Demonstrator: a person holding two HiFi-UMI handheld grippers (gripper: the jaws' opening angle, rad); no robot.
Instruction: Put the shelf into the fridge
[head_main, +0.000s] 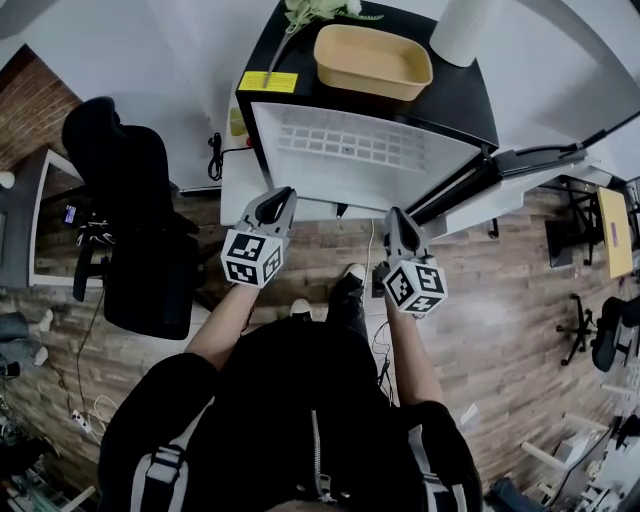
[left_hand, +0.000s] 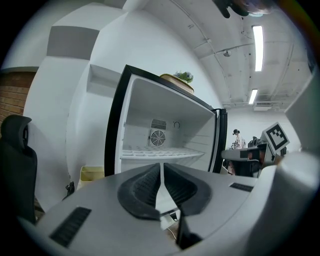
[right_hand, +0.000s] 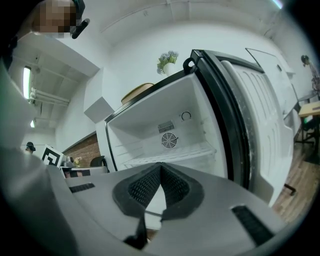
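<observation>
**Hovering at the open fridge, both tools clenched on nothing**

The left tool (head_main: 282, 193) is clenched, its pads pressed together with nothing between them. It points into the fridge (head_main: 470, 105) from just in front of the opening. The right tool (head_main: 393, 213) is beside it, also clenched and empty, on the side of the fridge where the door (right_hand: 265, 110) stands swung wide.

The shelf (head_main: 350, 145), a white grid, lies level inside the fridge from wall to wall, apart from both tools. A round fan (left_hand: 158, 137) sits on the fridge's back wall above it.

A tan tray (head_main: 372, 60) and a plant (head_main: 315, 10) rest on top of the fridge. A black chair (head_main: 130, 230) stands beside the fridge on the left tool's side.
</observation>
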